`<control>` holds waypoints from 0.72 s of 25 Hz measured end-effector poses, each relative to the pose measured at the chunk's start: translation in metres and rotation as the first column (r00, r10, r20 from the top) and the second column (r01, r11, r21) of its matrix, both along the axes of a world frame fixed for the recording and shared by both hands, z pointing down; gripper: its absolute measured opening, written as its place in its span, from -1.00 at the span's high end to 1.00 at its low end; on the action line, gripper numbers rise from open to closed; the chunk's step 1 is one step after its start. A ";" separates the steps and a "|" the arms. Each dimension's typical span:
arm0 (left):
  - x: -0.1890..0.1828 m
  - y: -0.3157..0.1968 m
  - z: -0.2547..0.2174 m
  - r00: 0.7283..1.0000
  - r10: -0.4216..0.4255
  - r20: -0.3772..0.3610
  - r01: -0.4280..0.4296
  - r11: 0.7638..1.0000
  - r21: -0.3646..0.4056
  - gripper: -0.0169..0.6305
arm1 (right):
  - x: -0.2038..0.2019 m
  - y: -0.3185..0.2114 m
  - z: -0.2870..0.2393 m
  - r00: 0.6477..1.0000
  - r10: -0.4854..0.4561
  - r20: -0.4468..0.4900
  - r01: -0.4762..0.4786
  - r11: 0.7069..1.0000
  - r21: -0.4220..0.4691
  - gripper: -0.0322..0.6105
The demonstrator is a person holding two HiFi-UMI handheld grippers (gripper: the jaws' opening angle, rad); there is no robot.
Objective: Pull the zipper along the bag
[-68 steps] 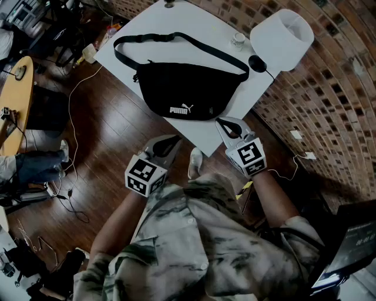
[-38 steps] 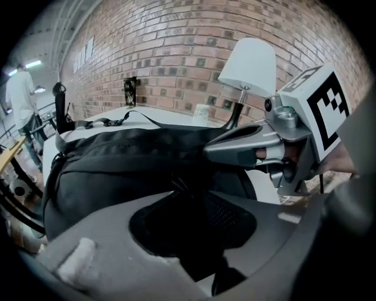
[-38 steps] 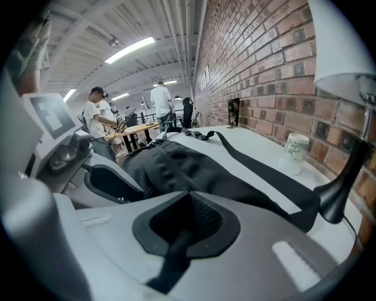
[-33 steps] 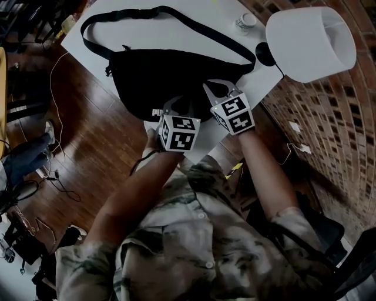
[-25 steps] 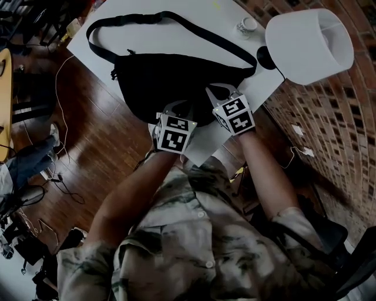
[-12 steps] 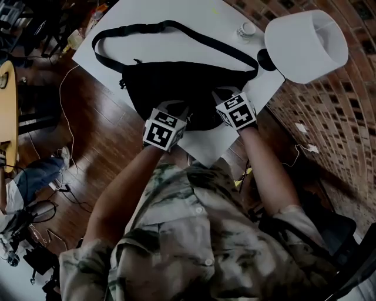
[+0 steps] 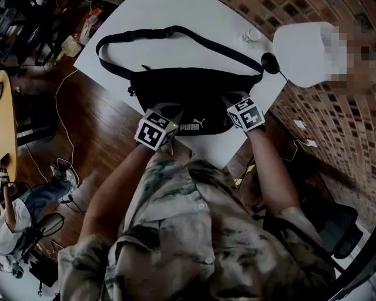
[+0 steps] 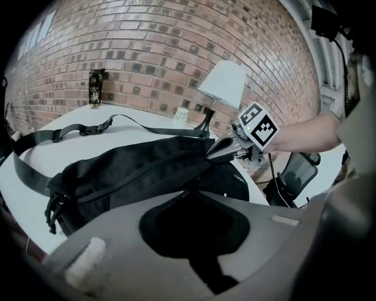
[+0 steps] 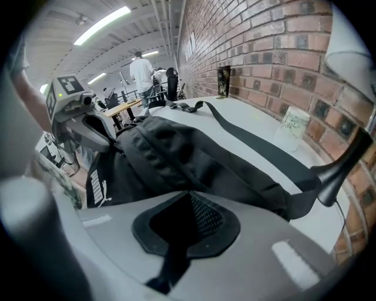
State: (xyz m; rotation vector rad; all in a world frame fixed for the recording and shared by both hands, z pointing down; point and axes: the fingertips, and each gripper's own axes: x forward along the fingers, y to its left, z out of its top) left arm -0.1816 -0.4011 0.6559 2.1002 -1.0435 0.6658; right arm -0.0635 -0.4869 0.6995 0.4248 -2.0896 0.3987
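From the head view we see the black Puma waist bag (image 7: 197, 91) on the white table (image 7: 147, 20), with the left gripper (image 7: 167, 110) at its near-left edge and the right gripper (image 7: 232, 97) at its near-right. Only the gripper views show both jaw pairs pinched together on bag fabric. Earlier, both grippers hung spread beyond the table's edge.

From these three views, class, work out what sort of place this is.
Probably a shared workshop or lab: brick wall, strip lights over further desks, and cables trailing across the wood floor beside the white table.
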 end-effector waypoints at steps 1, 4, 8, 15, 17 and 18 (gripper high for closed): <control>-0.005 0.001 0.000 1.000 0.005 -0.010 -0.005 1.000 0.000 0.89 | 0.000 -0.001 0.000 1.000 0.008 -0.007 -0.008 1.000 -0.002 0.89; -0.020 0.006 -0.001 0.999 0.019 -0.031 -0.019 1.000 0.005 0.89 | 0.001 -0.002 0.000 0.999 0.035 -0.025 -0.035 0.999 -0.008 0.89; -0.043 0.014 0.003 0.999 0.024 -0.034 -0.024 1.000 0.016 0.89 | 0.003 -0.001 0.001 0.995 0.083 -0.055 -0.083 0.996 -0.007 0.89; -0.083 0.023 0.008 0.998 0.032 -0.054 -0.031 0.999 0.032 0.89 | 0.007 -0.004 0.002 0.978 0.173 -0.113 -0.174 0.985 -0.001 0.89; -0.094 0.025 0.010 0.998 0.026 -0.056 -0.024 0.999 0.037 0.89 | 0.007 -0.003 0.002 0.973 0.190 -0.133 -0.190 0.982 0.009 0.89; -0.099 0.027 0.011 0.998 0.021 -0.059 -0.018 0.999 0.039 0.89 | 0.007 -0.003 0.002 0.970 0.199 -0.142 -0.199 0.980 0.017 0.89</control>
